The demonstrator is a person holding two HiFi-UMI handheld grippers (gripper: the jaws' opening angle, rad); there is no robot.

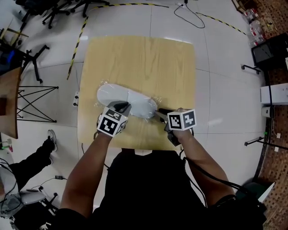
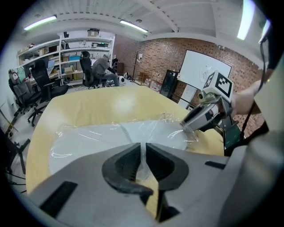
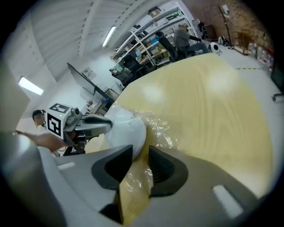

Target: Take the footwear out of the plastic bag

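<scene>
Now, the footwear (image 1: 128, 102), a white pair as far as I can make out, lies flat inside the clear plastic bag (image 1: 101, 86) on the near half of the table, and none of it is out yet. My left gripper (image 1: 122, 107) is clenched on a fold of the bag's film at the near edge, about mid-length of the pair; I'd say that pinch is there to anchor the bag so it can't slide. My right gripper (image 1: 158, 111) sits at the bag's right end with its jaws parted. Crinkled loose film lies in the gap but nothing is squeezed, and the white rounded end sits just past the tips. To me that looks like lining up a bite, though I can't tell which end is the bag's mouth. Further out, the pale wooden table (image 1: 144, 58) carries only the bag. It stands on a white tiled floor (image 1: 216, 67) crossed by a yellow-and-black striped line (image 1: 82, 31), with office chairs (image 1: 58, 9) beyond. Round the room are a brick wall (image 2: 177, 53), a whiteboard (image 2: 199, 71) and shelves (image 2: 75, 48) with people (image 2: 102, 66) seated by them
</scene>
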